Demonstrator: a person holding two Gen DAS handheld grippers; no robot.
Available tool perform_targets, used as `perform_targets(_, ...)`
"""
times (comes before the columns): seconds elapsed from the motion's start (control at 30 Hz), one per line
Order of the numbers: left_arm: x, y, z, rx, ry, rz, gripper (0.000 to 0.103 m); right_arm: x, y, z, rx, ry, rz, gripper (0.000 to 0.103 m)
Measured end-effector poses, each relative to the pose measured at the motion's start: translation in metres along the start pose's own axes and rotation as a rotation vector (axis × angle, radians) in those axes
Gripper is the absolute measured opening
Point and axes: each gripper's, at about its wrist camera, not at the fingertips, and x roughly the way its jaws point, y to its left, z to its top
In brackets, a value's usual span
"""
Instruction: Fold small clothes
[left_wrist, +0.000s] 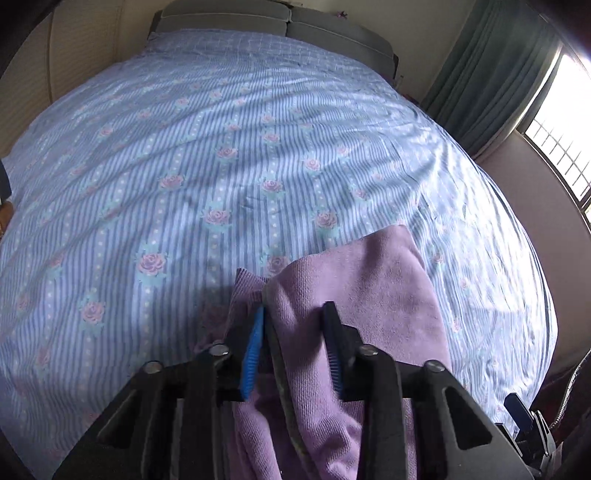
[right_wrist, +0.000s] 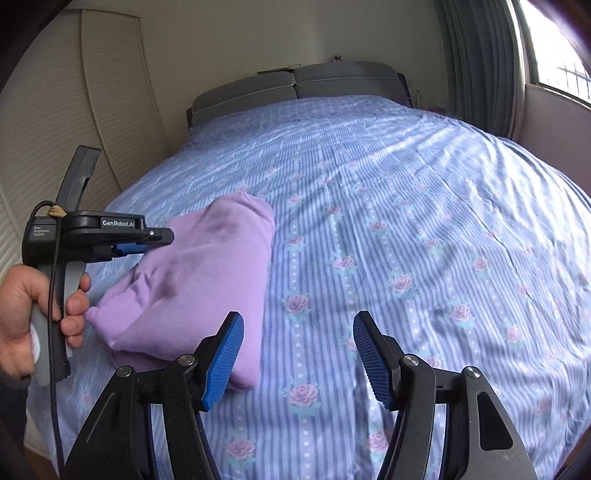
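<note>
A folded lilac garment (right_wrist: 207, 273) lies on the blue striped floral bedsheet (right_wrist: 406, 221) near the bed's left front. In the left wrist view the garment (left_wrist: 369, 295) fills the space between my left gripper's fingers (left_wrist: 295, 317), which hold a thick fold of it. From the right wrist view my left gripper (right_wrist: 147, 240) sits at the garment's left edge, held by a hand. My right gripper (right_wrist: 298, 332) is open and empty, just above the sheet to the right of the garment's front corner.
A grey headboard (right_wrist: 295, 85) stands at the far end. White wardrobe doors (right_wrist: 92, 92) run along the left. A curtain (right_wrist: 476, 55) and bright window (right_wrist: 561, 51) are on the right. The right gripper's tip shows at the left wrist view's lower right (left_wrist: 521, 413).
</note>
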Motion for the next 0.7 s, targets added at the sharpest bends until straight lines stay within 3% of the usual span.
perform_targets(0.1,-0.001,-0.002,-0.007,0.005,-0.02,-0.006,0.018,0.006,-0.007,-0.004,0.026,0.017,0.007,0.062)
perform_targets(0.3,-0.046,0.007,-0.007,-0.031,-0.109,-0.003,0.016,0.0,-0.012,-0.005,0.041,0.002,0.018,0.062)
perform_targets(0.5,-0.018,0.009,-0.01,0.007,-0.012,0.03,0.017,-0.002,-0.006,-0.007,0.023,0.006,0.025,0.062)
perform_targets(0.57,-0.023,0.003,-0.015,0.023,-0.031,0.039,0.021,-0.004,-0.004,-0.009,0.016,0.012,0.031,0.062)
perform_targets(0.63,-0.034,-0.001,-0.02,0.025,-0.051,0.019,0.044,-0.007,-0.003,-0.011,0.003,0.012,0.031,0.062)
perform_targets(0.7,-0.048,-0.005,-0.026,0.025,-0.076,0.003,0.048,-0.01,-0.003,-0.012,0.002,0.012,0.031,0.062)
